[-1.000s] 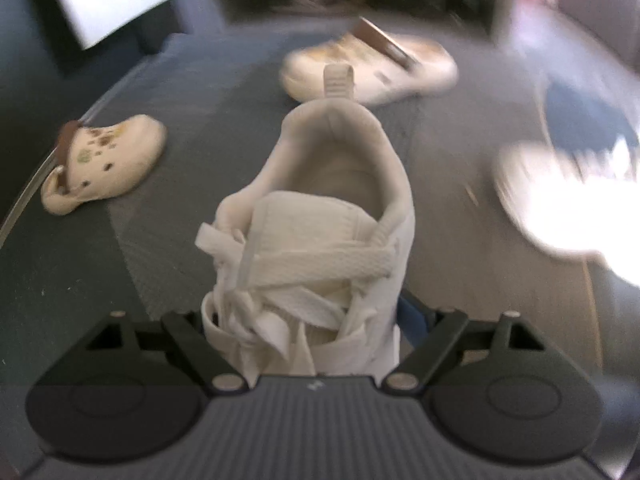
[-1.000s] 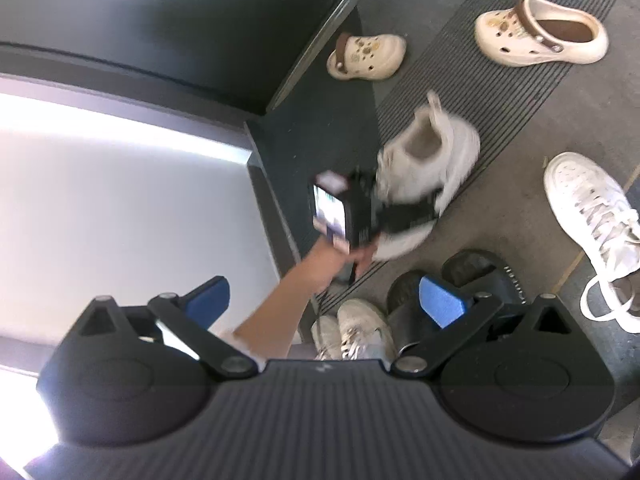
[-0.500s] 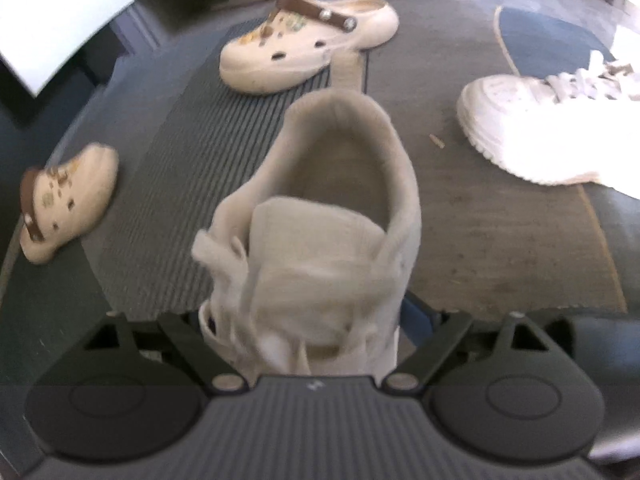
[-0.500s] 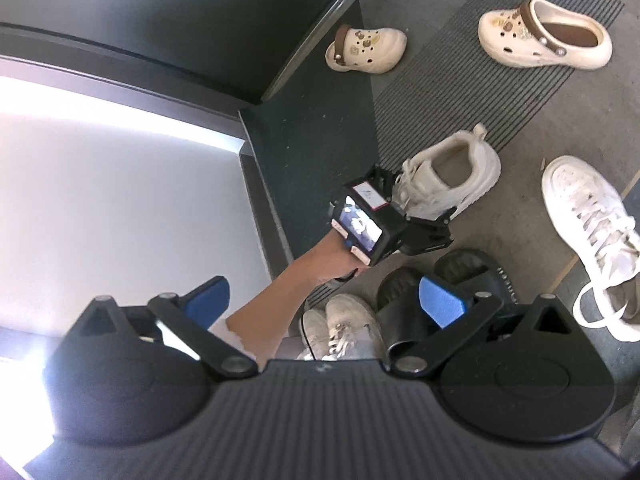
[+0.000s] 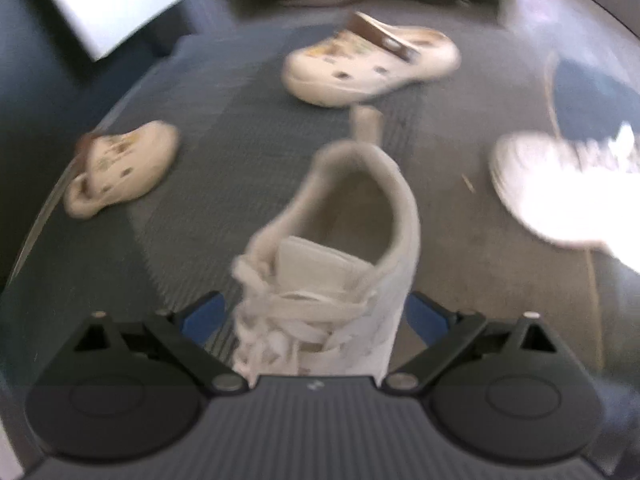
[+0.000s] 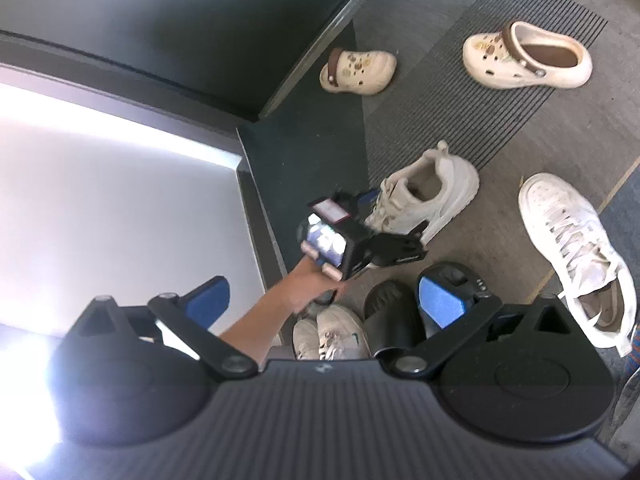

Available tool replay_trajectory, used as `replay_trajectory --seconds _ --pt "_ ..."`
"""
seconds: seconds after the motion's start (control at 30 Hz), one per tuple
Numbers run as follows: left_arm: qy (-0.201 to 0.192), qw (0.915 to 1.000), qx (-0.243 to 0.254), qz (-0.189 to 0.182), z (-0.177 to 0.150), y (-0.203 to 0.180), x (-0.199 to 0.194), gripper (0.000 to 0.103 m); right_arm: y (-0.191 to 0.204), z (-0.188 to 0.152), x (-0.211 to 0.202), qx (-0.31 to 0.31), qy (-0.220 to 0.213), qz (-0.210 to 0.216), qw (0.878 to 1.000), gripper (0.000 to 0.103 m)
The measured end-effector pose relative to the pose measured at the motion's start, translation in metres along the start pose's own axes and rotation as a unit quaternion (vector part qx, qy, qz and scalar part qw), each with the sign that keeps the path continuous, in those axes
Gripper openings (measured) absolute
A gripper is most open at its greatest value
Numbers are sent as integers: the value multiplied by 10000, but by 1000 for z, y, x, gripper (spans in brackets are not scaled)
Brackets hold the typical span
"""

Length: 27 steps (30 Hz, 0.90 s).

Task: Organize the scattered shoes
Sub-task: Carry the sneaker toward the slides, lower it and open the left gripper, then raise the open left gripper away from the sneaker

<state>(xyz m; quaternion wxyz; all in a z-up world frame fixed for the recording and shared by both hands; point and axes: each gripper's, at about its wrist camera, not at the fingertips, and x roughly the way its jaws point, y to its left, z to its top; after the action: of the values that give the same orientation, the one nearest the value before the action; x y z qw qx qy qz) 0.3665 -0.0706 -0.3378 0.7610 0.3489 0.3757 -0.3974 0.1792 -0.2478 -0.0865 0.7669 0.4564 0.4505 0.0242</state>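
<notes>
A cream lace-up sneaker [image 5: 344,264] stands on the floor at the ribbed mat's near edge, heel pointing away from me. My left gripper [image 5: 316,316] straddles its laced front. Its jaws are opening, and the blue pads [image 5: 204,316] stand clear of the shoe's sides. The right wrist view shows the same sneaker [image 6: 428,192] with the left gripper [image 6: 394,216] at its toe, held by a bare hand. My right gripper [image 6: 324,300] hangs high above the floor, open and empty.
Two cream clogs lie on the grey mat [image 6: 440,120], the larger [image 6: 524,60] far right and the smaller [image 6: 360,72] by the dark wall. A white sneaker [image 6: 572,232] lies right of the mat. Black slippers [image 6: 392,320] and worn sneakers [image 6: 332,336] sit below.
The cream sneaker came down from the air onto the floor by the mat. The left gripper's jaws spread off its sides and the hand drew back a little.
</notes>
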Motion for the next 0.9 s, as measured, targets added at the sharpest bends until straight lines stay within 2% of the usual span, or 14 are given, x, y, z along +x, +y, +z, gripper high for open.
replay_trajectory --seconds 0.13,0.2,0.23,0.3,0.33,0.4,0.43,0.47,0.57,0.6,0.63,0.77,0.83,0.9 --pt "-8 9957 -829 404 27 5 -51 98 -9 3 -10 -73 -46 -279 9996 103" --pt "-65 9933 -1093 357 42 4 -78 99 -13 4 -14 -98 -29 -384 9992 103" --pt "-131 9901 -1343 389 54 2 -107 99 -14 4 -15 -99 12 -396 9992 103" --pt "-150 9846 -1671 499 66 0 -138 99 -15 2 -19 -211 46 -420 9989 103" --pt "-148 9784 -1969 608 75 -2 -164 99 -14 0 -22 -318 19 -427 9986 103" --pt "-178 9707 -2289 710 84 1 -189 100 -10 -1 -27 -495 -42 -430 9978 103" --pt "-223 9632 -2557 797 91 3 -209 102 -7 -2 -30 -587 -79 -417 9974 103" --pt "-210 9532 -2844 1009 102 8 -235 103 -5 -4 -34 -686 -128 -409 9967 103" --pt "10 9305 -3372 1428 118 17 -278 103 6 -7 -37 -1039 -155 -528 9931 103" --pt "27 9152 -3733 1518 119 18 -302 103 11 -7 -36 -1233 -119 -594 9905 103" --pt "24 9040 -3972 1583 117 18 -321 103 16 -6 -35 -1418 -139 -661 9876 103" --pt "96 8945 -4148 1663 110 5 -362 103 27 -11 -30 -1947 -223 -928 9762 103" --pt "-20 8896 -4369 1332 101 -9 -395 103 27 -17 -27 -2006 -112 -957 9749 103" --pt "-139 8846 -4537 1067 96 -17 -413 103 34 -29 -18 -2484 5 -1136 9620 103"
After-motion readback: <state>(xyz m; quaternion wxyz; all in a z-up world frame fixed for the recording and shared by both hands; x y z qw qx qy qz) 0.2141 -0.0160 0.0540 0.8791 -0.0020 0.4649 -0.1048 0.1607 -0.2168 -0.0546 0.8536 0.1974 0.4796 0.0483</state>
